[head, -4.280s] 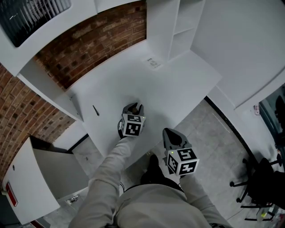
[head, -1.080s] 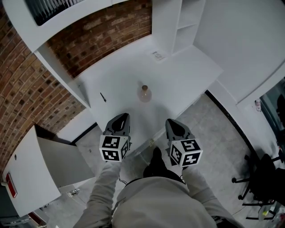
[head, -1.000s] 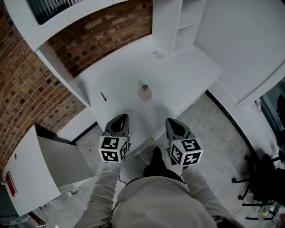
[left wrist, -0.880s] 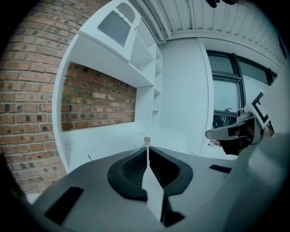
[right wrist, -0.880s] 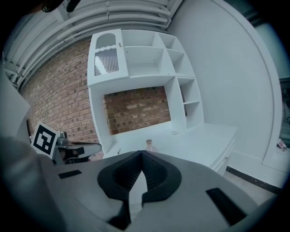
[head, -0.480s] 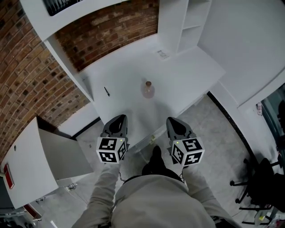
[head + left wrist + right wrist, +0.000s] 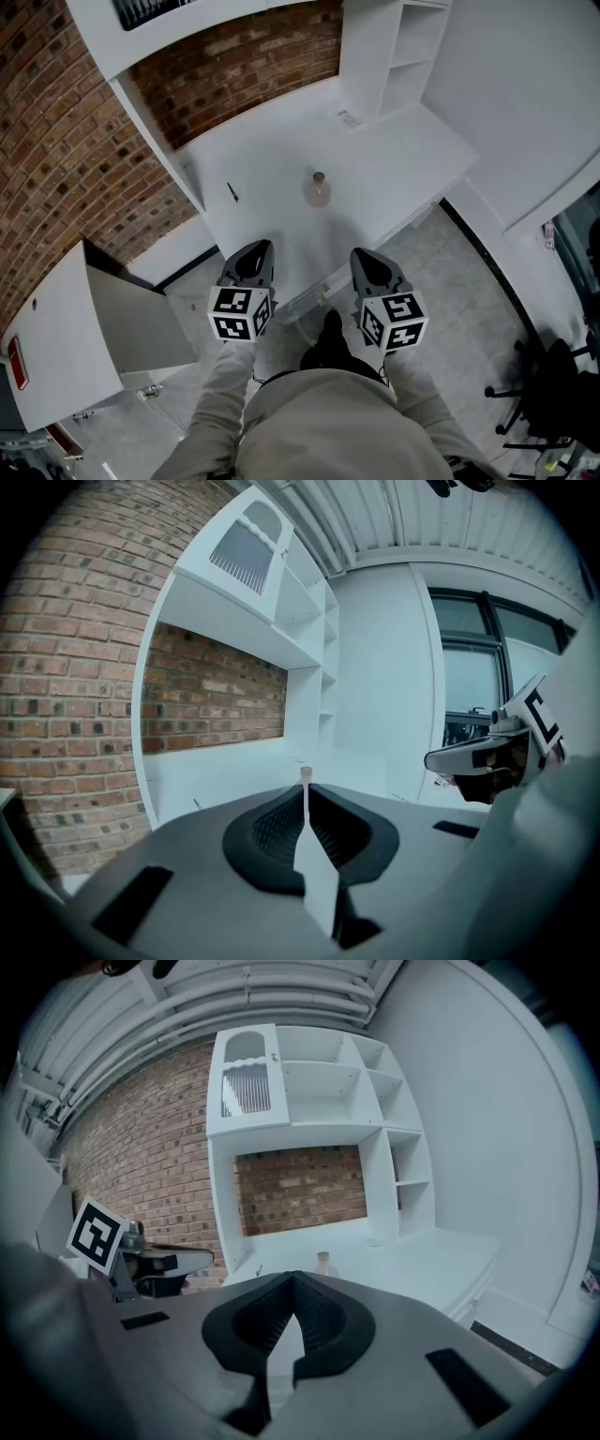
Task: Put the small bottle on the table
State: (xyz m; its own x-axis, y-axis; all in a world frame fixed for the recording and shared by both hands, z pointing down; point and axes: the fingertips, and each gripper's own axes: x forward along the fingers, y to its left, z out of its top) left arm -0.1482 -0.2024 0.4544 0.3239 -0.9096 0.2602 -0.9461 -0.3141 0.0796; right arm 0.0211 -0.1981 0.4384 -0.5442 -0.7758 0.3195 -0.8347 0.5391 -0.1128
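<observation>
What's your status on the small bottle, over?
Left claw shut, empty; right claw shut, empty; both near the table front edge. Small bottle upright on table, apart from both. Small dark item left of it, not touching.

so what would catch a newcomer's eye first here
The small bottle stands alone, upright, mid-way across the white table. Nearer the person, the left gripper and right gripper hang side by side at the table's near edge, both shut and empty. A red brick wall fills the left.
</observation>
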